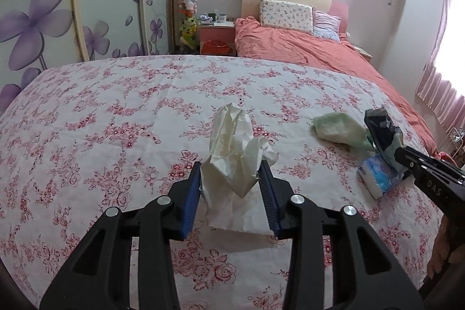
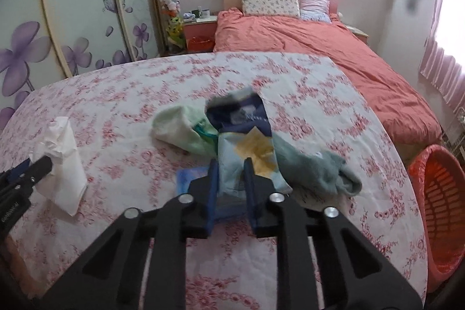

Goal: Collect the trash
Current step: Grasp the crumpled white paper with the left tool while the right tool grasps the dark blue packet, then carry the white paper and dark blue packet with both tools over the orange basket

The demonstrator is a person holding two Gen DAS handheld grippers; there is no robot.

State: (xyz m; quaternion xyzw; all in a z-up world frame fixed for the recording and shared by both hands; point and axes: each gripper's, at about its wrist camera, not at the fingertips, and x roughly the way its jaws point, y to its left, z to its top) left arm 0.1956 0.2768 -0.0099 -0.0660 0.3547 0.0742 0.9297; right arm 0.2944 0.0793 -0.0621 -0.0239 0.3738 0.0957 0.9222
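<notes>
Both grippers are loaded. Left gripper [image 1: 229, 188] has its pads pressed on a crumpled white tissue [image 1: 232, 147], lifted off the flowered tablecloth [image 1: 116, 106]. Right gripper [image 2: 231, 182] stands nearly closed, pinching the blue-and-yellow wrapper [image 2: 247, 144], which I judge is clamped low down, so most of it flops forward.

What worries me: the wrapper sits against the grey-green sock [image 2: 314, 167] and just beside the pale green cloth [image 2: 180, 130]. If I drag sideways toward the orange basket [image 2: 441, 193], the sock may come along. A blue tissue pack [image 1: 377, 176] lies beneath my right fingers, and I cannot tell whether it is caught. The tissue could tear or slip loose if swung quickly.
</notes>
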